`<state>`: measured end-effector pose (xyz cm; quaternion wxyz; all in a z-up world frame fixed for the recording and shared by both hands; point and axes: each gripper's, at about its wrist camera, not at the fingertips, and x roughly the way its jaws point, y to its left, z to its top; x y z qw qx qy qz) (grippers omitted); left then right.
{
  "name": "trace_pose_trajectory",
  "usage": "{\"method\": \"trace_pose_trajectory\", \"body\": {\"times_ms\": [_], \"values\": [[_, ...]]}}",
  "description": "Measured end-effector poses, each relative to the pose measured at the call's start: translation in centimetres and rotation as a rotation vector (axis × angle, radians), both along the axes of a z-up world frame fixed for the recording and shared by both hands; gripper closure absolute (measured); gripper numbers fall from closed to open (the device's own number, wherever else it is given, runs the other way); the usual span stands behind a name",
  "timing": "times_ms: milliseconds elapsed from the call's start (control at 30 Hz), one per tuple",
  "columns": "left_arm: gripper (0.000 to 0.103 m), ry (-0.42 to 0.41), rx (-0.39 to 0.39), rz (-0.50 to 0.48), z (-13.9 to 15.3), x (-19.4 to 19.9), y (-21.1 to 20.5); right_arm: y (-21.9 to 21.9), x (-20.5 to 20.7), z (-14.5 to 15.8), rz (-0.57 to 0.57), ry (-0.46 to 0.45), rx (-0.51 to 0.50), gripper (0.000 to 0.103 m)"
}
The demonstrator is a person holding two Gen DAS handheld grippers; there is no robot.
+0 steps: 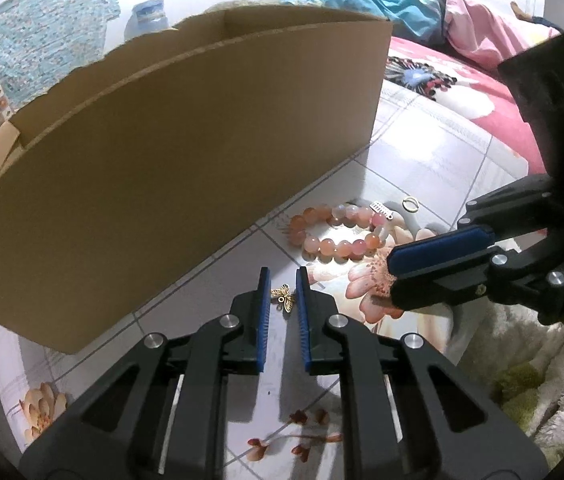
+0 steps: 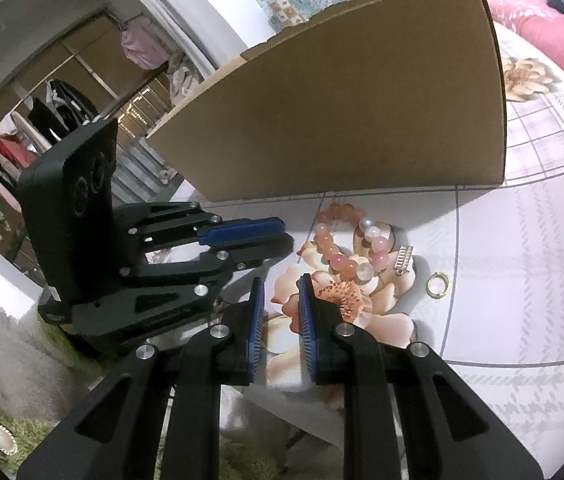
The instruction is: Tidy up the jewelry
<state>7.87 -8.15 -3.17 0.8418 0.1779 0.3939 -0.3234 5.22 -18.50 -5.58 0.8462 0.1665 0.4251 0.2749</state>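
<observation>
From the left wrist view, the left gripper [image 1: 283,280] points down at a floral-printed sheet [image 1: 434,160], its blue pads set narrow on either side of a small gold butterfly charm [image 1: 284,298]; the jaws are near the charm's wings, but I cannot tell whether they press it. A tall cardboard box [image 1: 186,152] stands just left and beyond. Farther right lie a peach bead bracelet [image 1: 338,236], a small silver clip [image 1: 381,210] touching it, and a gold ring [image 1: 410,203] a little apart. The right gripper [image 1: 396,276] reaches in from the right, near the bracelet. From the right wrist view, the right gripper [image 2: 280,292] hangs over the sheet's flower print with a narrow gap and nothing between its pads. The bracelet [image 2: 346,240], clip [image 2: 403,260] and ring [image 2: 437,285] lie beyond it, the box [image 2: 362,112] behind them. The left gripper [image 2: 282,236] enters from the left. A round pearl brooch [image 2: 3,439] rests on a fuzzy green rug [image 2: 22,360] at near left.
</observation>
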Motion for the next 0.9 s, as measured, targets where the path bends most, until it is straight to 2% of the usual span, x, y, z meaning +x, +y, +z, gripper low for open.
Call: {"method": "trace_pose_trajectory", "body": {"times_ms": [333,567,700,900], "values": [[0.092,0.008,-0.032,0.095,0.5,0.1,2.5,0.8,-0.8,0.7,-0.028,-0.024,-0.211,0.085],[0.091,0.013,-0.046,0.102,0.2,0.1,3.0,0.6,0.1,1.3,-0.07,-0.019,-0.285,0.085],[0.091,0.02,-0.049,0.108,0.1,0.2,3.1,1.4,0.1,2.1,-0.057,-0.061,-0.32,0.085],[0.091,0.026,-0.056,0.111,0.0,0.4,3.4,4.6,0.2,2.8,0.028,-0.155,-0.512,0.085]]}}
